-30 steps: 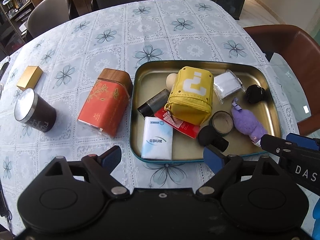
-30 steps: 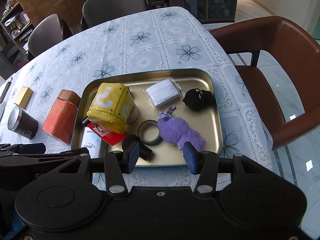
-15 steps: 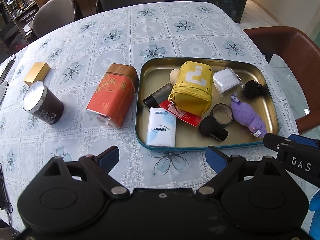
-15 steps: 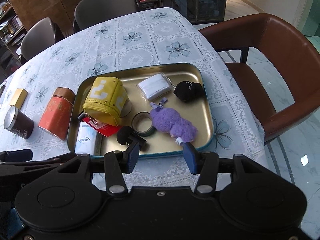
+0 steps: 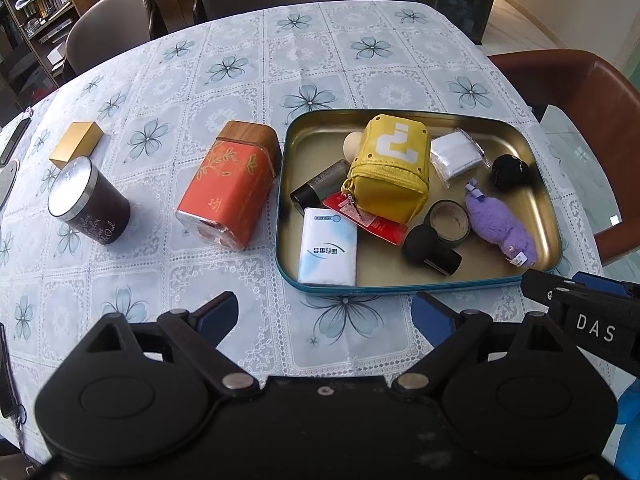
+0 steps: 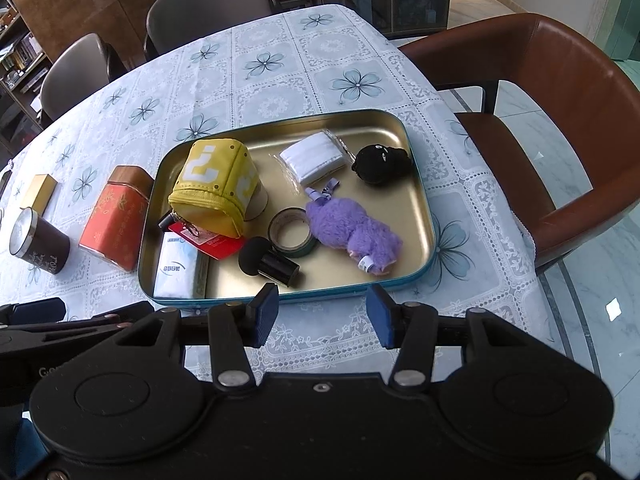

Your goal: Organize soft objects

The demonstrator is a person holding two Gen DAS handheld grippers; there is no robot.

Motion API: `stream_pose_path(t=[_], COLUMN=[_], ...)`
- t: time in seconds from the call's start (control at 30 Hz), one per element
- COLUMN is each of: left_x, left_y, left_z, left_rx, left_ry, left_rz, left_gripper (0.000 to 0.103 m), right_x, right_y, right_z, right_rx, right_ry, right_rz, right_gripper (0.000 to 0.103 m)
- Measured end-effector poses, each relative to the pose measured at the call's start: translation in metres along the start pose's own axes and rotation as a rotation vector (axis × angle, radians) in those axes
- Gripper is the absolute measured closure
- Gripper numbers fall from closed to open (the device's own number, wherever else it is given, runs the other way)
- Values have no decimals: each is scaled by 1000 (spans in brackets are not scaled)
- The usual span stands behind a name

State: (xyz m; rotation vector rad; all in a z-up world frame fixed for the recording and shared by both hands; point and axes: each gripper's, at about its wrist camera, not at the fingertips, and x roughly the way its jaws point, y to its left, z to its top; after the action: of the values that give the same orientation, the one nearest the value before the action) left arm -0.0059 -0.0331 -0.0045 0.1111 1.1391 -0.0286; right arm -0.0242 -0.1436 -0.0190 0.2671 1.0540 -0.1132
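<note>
Left gripper (image 5: 324, 316): jaws stood wide apart, having just been opening, nothing between them; it hung over bare tablecloth near the tray's near-left corner.
Right gripper (image 6: 322, 314): jaws stood moderately apart and empty, above the cloth just short of the tray's near rim.
Tray (image 6: 430, 216): gold inside, teal rim, flat on the table (image 5: 280, 60) with the flowered cloth.
Purple plush (image 6: 354, 232): lay inside the tray's near-right part, just beyond the right gripper, its tag toward the rim.
Tape roll (image 6: 294, 232): flat, touching the purple plush's left side.
Black brush (image 6: 268, 264): on its side just in front of the tape roll.
Black plush (image 6: 380, 164): far-right corner of the tray, apart from the purple one.
White packet (image 6: 314, 158): at the far edge, beside the black plush.
Yellow pouch (image 5: 390, 172): middle-left of the tray, resting on a red card (image 5: 376, 222).
Tissue pack (image 5: 330, 246): near-left corner of the tray.
Dark tube (image 5: 320, 188): left of the pouch.
Orange tin (image 5: 230, 188): on its side, outside the tray's left wall.
Dark canister (image 5: 88, 202): upright, further left.
Gold box (image 5: 76, 144): beyond the canister.
</note>
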Motion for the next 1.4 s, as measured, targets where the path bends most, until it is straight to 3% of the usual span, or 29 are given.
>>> stream_pose_path(t=[1.4], left_x=[21], left_y=[5], left_z=[10], left_rx=[-28], left_ry=[52], left_rz=[4], left_gripper=[9], right_x=[20], right_y=[5], right_z=[18], right_rx=[-39], right_ry=[43], right_rz=[-2], right_gripper=[53])
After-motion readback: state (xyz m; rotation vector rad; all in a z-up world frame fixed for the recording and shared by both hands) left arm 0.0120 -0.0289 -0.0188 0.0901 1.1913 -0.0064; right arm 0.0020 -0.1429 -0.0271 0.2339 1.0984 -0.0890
